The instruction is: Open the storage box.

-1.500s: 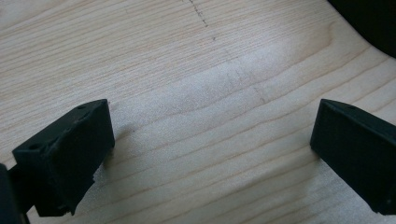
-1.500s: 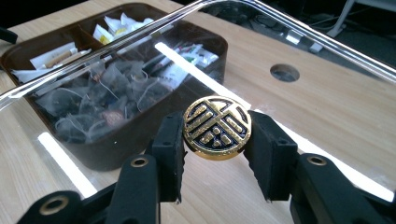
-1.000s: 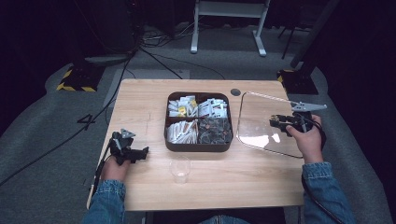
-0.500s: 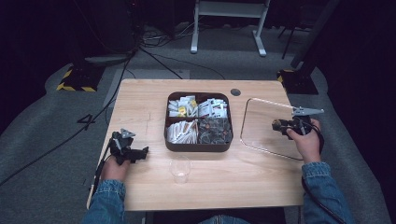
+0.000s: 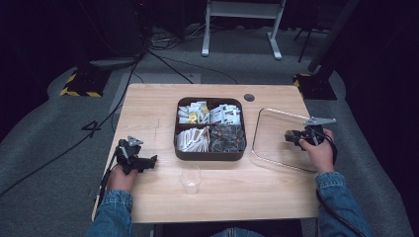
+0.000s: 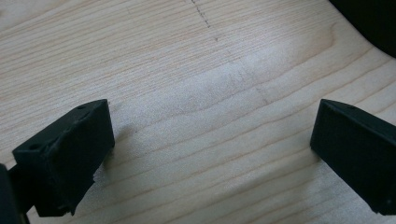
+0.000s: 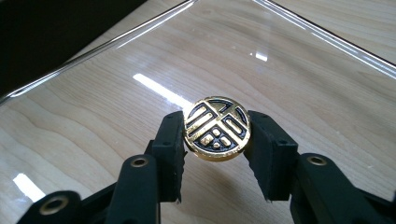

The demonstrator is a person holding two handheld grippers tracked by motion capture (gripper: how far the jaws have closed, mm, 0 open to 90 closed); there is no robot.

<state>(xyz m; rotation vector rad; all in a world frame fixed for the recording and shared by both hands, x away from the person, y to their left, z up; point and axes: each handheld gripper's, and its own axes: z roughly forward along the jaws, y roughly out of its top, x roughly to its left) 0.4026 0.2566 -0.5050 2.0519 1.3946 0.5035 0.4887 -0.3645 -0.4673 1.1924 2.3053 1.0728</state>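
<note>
A: Where is the gold-and-black knob [image 7: 217, 128]?

B: Clamped between the right gripper's [image 7: 217, 140] two black fingers [image 7: 170, 144], one pad pressing at its 9 o'clock edge, the other at its 3 o'clock edge. Its patterned face is turned toward the gripper's camera.

A: And what is it fixed to?

B: The clear lid [image 5: 276, 140], which sits at the tabletop's [image 5: 148, 106] 3 o'clock side, wood grain showing through the glass. Whether the lid rests flat I cannot tell.

A: What lies beyond the lid?

B: Just beside it, toward 9 o'clock, the dark box [image 5: 210, 129] with four compartments of packets. At the box's 6 o'clock stands a small clear cup [image 5: 190, 178], near but apart.

A: The other hand?

B: The left gripper [image 5: 150, 160] rests toward the tabletop's 8 o'clock, well apart from the box. Its fingers [image 6: 70, 154] stand wide apart over bare wood, gripping nothing.
</note>
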